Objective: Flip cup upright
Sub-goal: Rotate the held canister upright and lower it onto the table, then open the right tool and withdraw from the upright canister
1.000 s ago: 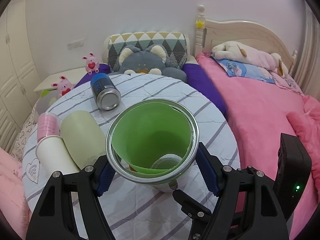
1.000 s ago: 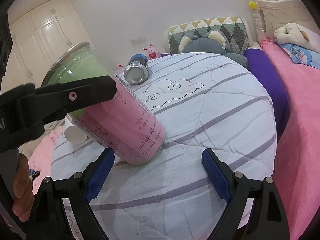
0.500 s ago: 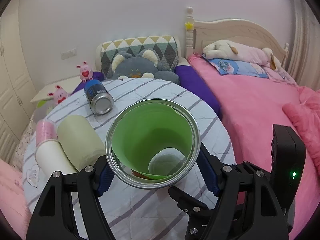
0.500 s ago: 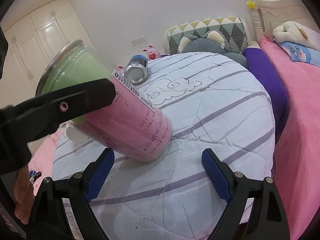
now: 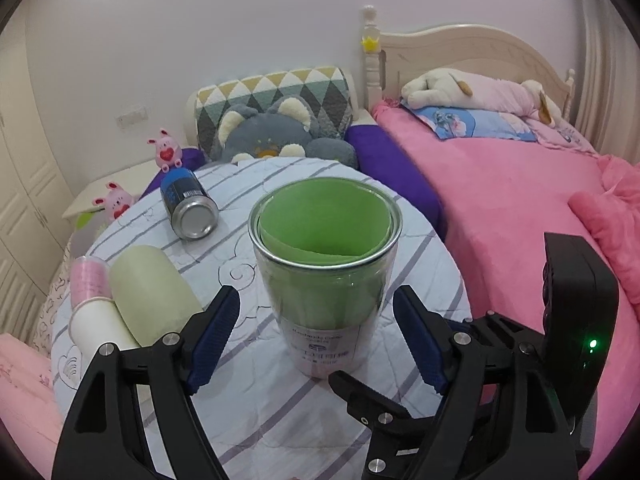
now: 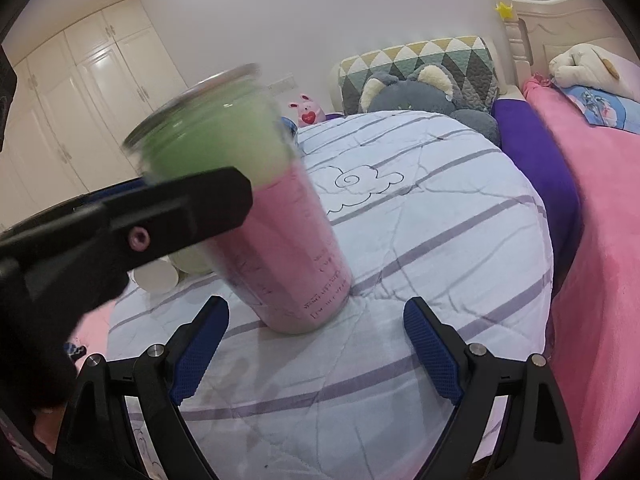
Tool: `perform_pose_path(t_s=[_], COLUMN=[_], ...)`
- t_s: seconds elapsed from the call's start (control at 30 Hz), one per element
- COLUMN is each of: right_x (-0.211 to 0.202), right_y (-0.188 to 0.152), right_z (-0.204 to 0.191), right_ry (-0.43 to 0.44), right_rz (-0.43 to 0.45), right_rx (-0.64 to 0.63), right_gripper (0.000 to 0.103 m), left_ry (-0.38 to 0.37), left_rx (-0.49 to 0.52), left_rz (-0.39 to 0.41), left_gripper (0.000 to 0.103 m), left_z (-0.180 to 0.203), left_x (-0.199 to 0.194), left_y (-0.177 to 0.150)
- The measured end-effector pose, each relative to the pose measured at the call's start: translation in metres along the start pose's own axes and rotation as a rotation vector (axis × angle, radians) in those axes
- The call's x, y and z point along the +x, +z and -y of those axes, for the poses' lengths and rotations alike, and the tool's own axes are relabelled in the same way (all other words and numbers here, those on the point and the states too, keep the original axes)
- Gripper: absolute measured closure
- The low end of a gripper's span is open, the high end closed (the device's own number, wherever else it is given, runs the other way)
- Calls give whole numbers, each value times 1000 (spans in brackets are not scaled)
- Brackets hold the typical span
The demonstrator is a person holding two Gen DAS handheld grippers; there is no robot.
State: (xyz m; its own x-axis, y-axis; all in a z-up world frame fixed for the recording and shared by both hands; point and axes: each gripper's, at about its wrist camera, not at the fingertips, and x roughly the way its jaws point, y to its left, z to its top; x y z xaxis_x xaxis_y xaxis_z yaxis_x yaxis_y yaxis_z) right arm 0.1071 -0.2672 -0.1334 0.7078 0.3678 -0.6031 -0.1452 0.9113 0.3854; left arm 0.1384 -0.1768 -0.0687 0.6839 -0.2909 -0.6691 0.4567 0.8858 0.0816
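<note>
Left gripper, fingers spread wide with a clear gap between each blue pad and the cup — it grips nothing. Between those pads the cup stands mouth up on the striped quilt, its steel rim toward the camera, a green liner inside and a pink label on its lower part. In the right wrist view the cup appears blurred and leaning slightly, base on the quilt, so whether it has fully settled cannot be told. Right gripper is likewise spread and empty, the cup's base just ahead of its tips.

Step in hand, by judgement: release after righting — the flip looks essentially complete. The next move calls for drawing the left gripper straight back without brushing the cup walls, since soft bedding gives a poor footing.
</note>
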Motion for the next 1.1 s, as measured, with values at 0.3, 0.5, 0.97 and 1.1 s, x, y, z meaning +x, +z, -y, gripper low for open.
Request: perform_pose_path(t_s=[0.3,0.5,0.97,1.1], right_x=[1,-8,-43,-56], right_y=[2,2,9,13], right_z=[2,-6,-47,-59], right_ry=[-9,-19,-68,-93], right_rz=[-10,-4,40,66], right_rx=[-3,-26,-136,-168], right_gripper=[13,13,13,13], left_ry=[7,8,52,68], left_rx=[-33,-64,-117,-147], left_rz=[-7,10,69,68], left_gripper=[16,15,7,7], left_z=[-13,-27,-66,-76], left_x=[-9,-29,-90,-103], left_y=[-7,-17,-47,-58])
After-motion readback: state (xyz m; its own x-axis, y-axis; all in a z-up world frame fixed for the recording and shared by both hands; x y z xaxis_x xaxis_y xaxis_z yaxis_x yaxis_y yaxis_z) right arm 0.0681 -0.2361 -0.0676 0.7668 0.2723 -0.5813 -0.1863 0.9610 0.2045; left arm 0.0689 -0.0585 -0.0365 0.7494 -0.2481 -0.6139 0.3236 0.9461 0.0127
